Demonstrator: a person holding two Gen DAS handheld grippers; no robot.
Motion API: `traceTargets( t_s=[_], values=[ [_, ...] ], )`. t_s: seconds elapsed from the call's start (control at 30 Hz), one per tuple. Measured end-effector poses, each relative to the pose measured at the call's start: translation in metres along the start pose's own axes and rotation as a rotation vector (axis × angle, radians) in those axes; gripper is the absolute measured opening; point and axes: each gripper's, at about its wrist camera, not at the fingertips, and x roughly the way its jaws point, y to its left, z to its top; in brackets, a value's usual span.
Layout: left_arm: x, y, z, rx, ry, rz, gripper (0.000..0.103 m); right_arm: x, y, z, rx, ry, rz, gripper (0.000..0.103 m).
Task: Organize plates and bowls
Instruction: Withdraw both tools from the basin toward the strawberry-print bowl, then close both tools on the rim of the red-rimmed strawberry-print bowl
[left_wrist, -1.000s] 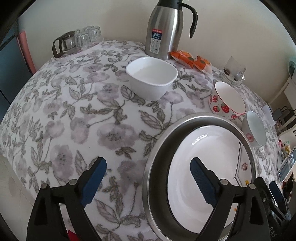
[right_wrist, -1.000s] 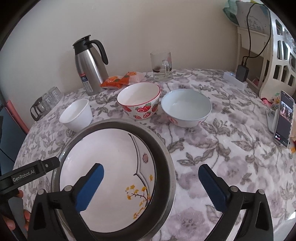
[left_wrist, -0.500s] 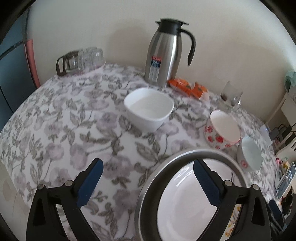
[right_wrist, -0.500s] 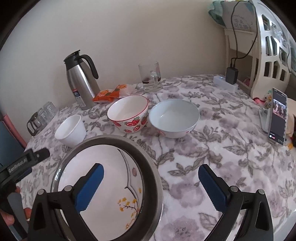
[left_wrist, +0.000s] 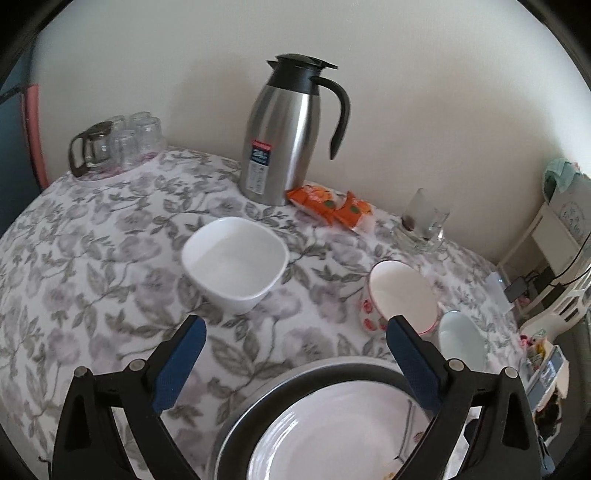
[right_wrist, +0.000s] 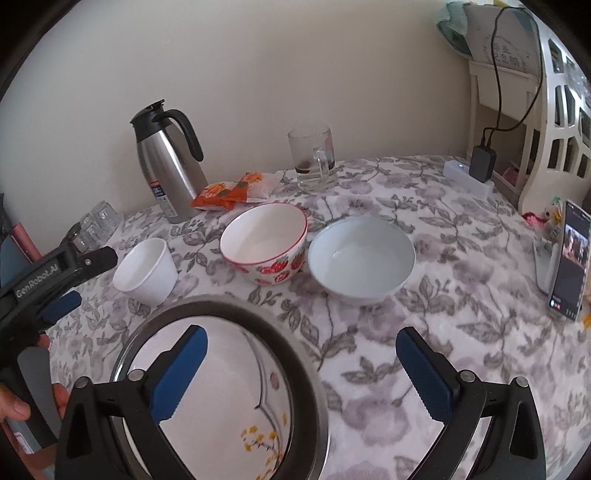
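A white plate with a yellow flower print (right_wrist: 221, 398) lies inside a steel-rimmed dish (right_wrist: 236, 308) at the near table edge; the plate also shows in the left wrist view (left_wrist: 332, 435). Behind it stand a square white bowl (left_wrist: 234, 264), a strawberry-print bowl (right_wrist: 266, 243) and a pale blue bowl (right_wrist: 362, 254). My left gripper (left_wrist: 295, 360) is open and empty above the cloth, short of the white bowl. My right gripper (right_wrist: 301, 373) is open and empty, its left finger over the plate.
A steel thermos jug (left_wrist: 288, 133), orange snack packets (left_wrist: 328, 205) and a glass mug (right_wrist: 314, 160) stand at the back. Upturned glasses and a glass pot (left_wrist: 114, 144) sit far left. A phone (right_wrist: 570, 258) leans at the right edge. A floral cloth (right_wrist: 443, 332) covers the table.
Both grippers have risen and pulled back from the plate, so more of the table and wall shows. The jaws stayed open. No dish has moved.
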Motion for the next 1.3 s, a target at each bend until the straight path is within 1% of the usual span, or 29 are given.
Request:
traceTargets(
  t_s=[0.13, 0.27, 0.33, 0.4, 0.5, 0.57, 0.7, 0.77, 0.8, 0.87, 0.93, 1.03, 1.13, 1.2, 1.27, 1.3],
  values=[
    [0.009, -0.008, 0.012, 0.029, 0.012, 0.011, 0.098, 0.007, -0.007, 0.016, 0.001, 0.007, -0.017, 0.103],
    [0.014, -0.015, 0.024, 0.038, 0.024, -0.019, 0.098, 0.012, -0.011, 0.031, -0.005, 0.015, -0.021, 0.103],
    [0.017, -0.018, 0.03, 0.04, 0.023, -0.02, 0.098, 0.016, -0.013, 0.039, 0.0, 0.023, -0.02, 0.103],
    [0.022, -0.019, 0.034, 0.033, 0.037, -0.02, 0.098, 0.02, -0.014, 0.047, -0.004, 0.029, -0.025, 0.103],
    [0.03, -0.014, 0.04, 0.001, 0.071, -0.049, 0.098, 0.025, -0.014, 0.058, -0.012, 0.033, -0.035, 0.103],
    [0.034, -0.011, 0.045, -0.014, 0.082, -0.048, 0.098, 0.028, -0.015, 0.064, -0.01, 0.036, -0.036, 0.103],
    [0.038, -0.012, 0.054, -0.008, 0.078, -0.06, 0.098, 0.034, -0.015, 0.079, -0.018, 0.034, -0.033, 0.103],
    [0.041, -0.016, 0.056, 0.001, 0.078, -0.084, 0.098, 0.038, -0.014, 0.085, -0.027, 0.034, -0.042, 0.102],
    [0.043, -0.018, 0.057, 0.006, 0.082, -0.089, 0.098, 0.04, -0.013, 0.088, -0.032, 0.035, -0.042, 0.101],
    [0.048, -0.022, 0.059, 0.012, 0.091, -0.101, 0.098, 0.046, -0.012, 0.095, -0.047, 0.038, -0.045, 0.095],
    [0.054, -0.026, 0.06, 0.02, 0.102, -0.118, 0.098, 0.053, -0.01, 0.101, -0.058, 0.049, -0.047, 0.092],
    [0.062, -0.03, 0.061, 0.026, 0.11, -0.131, 0.098, 0.065, -0.006, 0.107, -0.079, 0.067, -0.037, 0.083],
    [0.074, -0.032, 0.058, 0.009, 0.143, -0.15, 0.097, 0.08, 0.0, 0.111, -0.104, 0.092, -0.039, 0.082],
    [0.082, -0.038, 0.053, 0.015, 0.167, -0.167, 0.091, 0.09, 0.002, 0.112, -0.109, 0.113, -0.038, 0.081],
    [0.092, -0.046, 0.05, 0.023, 0.194, -0.176, 0.086, 0.101, 0.003, 0.113, -0.109, 0.135, -0.031, 0.079],
    [0.096, -0.049, 0.048, 0.026, 0.203, -0.179, 0.085, 0.105, 0.004, 0.113, -0.11, 0.141, -0.032, 0.078]
  ],
)
